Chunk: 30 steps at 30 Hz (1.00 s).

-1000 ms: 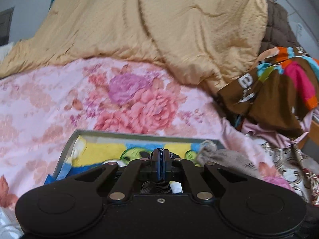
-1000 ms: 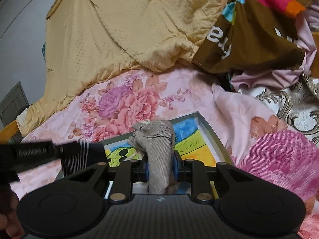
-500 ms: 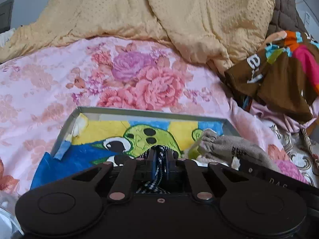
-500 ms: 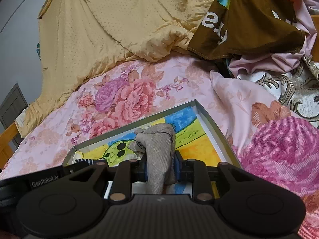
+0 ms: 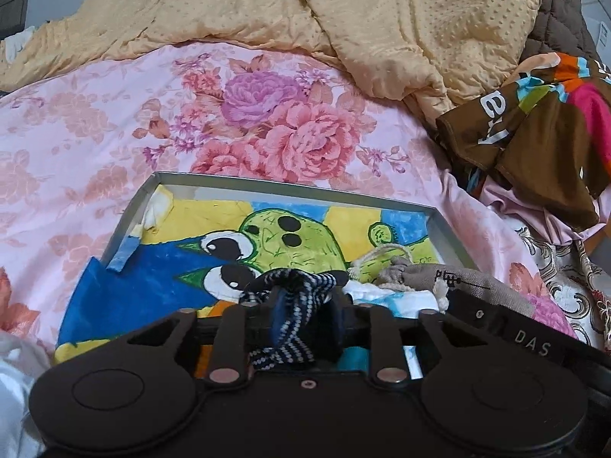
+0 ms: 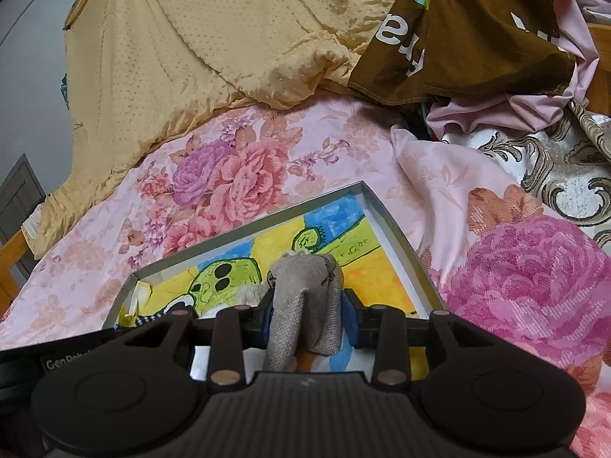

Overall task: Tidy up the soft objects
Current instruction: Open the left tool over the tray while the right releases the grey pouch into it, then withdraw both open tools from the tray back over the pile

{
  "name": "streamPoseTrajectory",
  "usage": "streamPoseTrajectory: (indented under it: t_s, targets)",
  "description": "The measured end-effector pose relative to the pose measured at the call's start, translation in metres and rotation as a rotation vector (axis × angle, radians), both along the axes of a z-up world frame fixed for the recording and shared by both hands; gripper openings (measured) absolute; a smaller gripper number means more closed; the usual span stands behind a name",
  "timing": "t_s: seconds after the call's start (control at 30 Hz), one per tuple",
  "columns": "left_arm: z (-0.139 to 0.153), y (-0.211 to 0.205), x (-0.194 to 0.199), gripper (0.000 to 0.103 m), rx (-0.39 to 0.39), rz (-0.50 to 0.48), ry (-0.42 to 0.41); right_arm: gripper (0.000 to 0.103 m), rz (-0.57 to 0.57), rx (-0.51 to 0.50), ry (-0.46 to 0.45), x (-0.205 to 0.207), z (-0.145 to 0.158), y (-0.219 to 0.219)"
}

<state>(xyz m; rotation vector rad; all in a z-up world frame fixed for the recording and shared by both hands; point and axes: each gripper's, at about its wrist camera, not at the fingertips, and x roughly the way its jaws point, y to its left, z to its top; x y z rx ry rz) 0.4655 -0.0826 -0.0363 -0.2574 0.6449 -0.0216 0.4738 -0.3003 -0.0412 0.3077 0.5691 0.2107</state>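
Pink floral bedding (image 5: 114,122) covers the bed in the left wrist view, with a yellow dotted quilt (image 5: 343,11) heaped along its far edge and a brown printed cloth (image 5: 534,145) piled at its right edge. A shallow grey tray (image 5: 126,225) lies on the bedding, lined with a painted picture of a green figure. The left gripper (image 5: 305,305) sits over the near edge of the tray. Its jaws have just been opening and stand partly apart. A black-and-white striped sock (image 5: 294,320) lies between them, bunched against one blue pad; whether the pads press on it cannot be told. A beige knit sock (image 5: 458,278) lies in the near right corner of the tray, just beside the striped one.

Right wrist view: the same bedding (image 6: 114,236), quilt (image 6: 191,57) and brown cloth (image 6: 458,38) appear, with a patterned white-and-gold fabric (image 6: 553,168) at the right edge of the bed. The right gripper (image 6: 305,305) hovers over the near half of the tray (image 6: 397,236). Its jaws have just been opening and stand partly apart. The beige knit sock (image 6: 305,290) stands upright between them, and a gap shows at the right pad.
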Motion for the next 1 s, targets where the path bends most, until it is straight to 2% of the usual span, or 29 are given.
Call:
streamPoseTrajectory:
  t_s: [0.1,0.27,0.5,0.67,0.73,0.87,1.0]
  targets:
    - [0.002,0.0,-0.004,0.041,0.004,0.0,0.0,0.05,0.0,0.0,0.0,-0.005,0.003,-0.002]
    - [0.009,0.0,-0.017,0.053,0.011,0.003,-0.007,0.056,-0.004,-0.008,0.004,-0.017,0.009,-0.008]
    - [0.019,0.001,-0.04,0.057,-0.007,0.003,-0.022,0.069,-0.005,-0.046,-0.032,-0.043,0.025,-0.011]
    - [0.027,0.006,-0.061,0.07,-0.013,0.022,-0.039,0.079,-0.001,-0.069,-0.078,-0.065,0.037,-0.013]
    - [0.03,0.008,-0.068,0.072,-0.01,0.028,-0.038,0.085,0.003,-0.068,-0.09,-0.073,0.039,-0.014]
    - [0.035,0.013,-0.086,0.081,0.0,0.044,-0.047,0.089,0.011,-0.08,-0.09,-0.086,0.039,-0.015]
    - [0.04,0.019,-0.104,0.083,-0.004,0.043,-0.054,0.093,0.019,-0.107,-0.106,-0.104,0.041,-0.013]
